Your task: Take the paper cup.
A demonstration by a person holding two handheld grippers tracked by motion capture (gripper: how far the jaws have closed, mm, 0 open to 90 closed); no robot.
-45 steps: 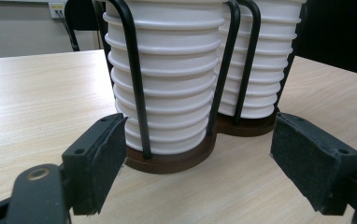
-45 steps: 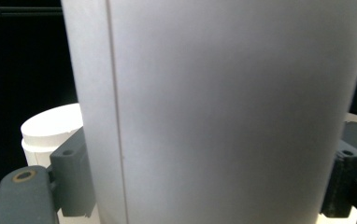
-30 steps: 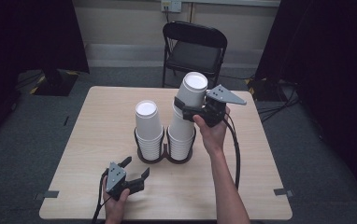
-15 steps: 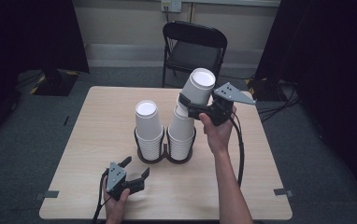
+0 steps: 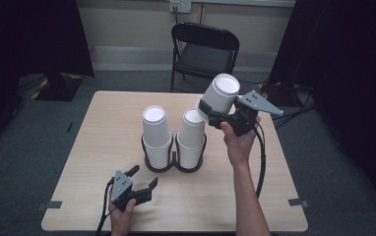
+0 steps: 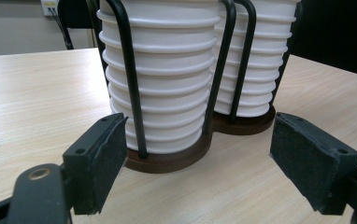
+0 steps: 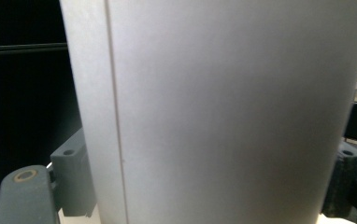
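Observation:
Two stacks of upturned white paper cups stand in a black wire holder with a brown base at the table's middle: the left stack and the right stack. My right gripper is shut on a single white cup, held tilted in the air just above and right of the right stack. That cup sits between the jaws in the right gripper view. My left gripper rests open near the table's front edge, facing the holder; its pads have nothing between them.
The light wooden table has bare room on both sides of the holder. A black folding chair stands behind the far edge. Cables trail from both grippers toward the front.
My right gripper has lifted the cup off the right stack, carrying it up and to the right and tilting it. The left gripper has stayed put.

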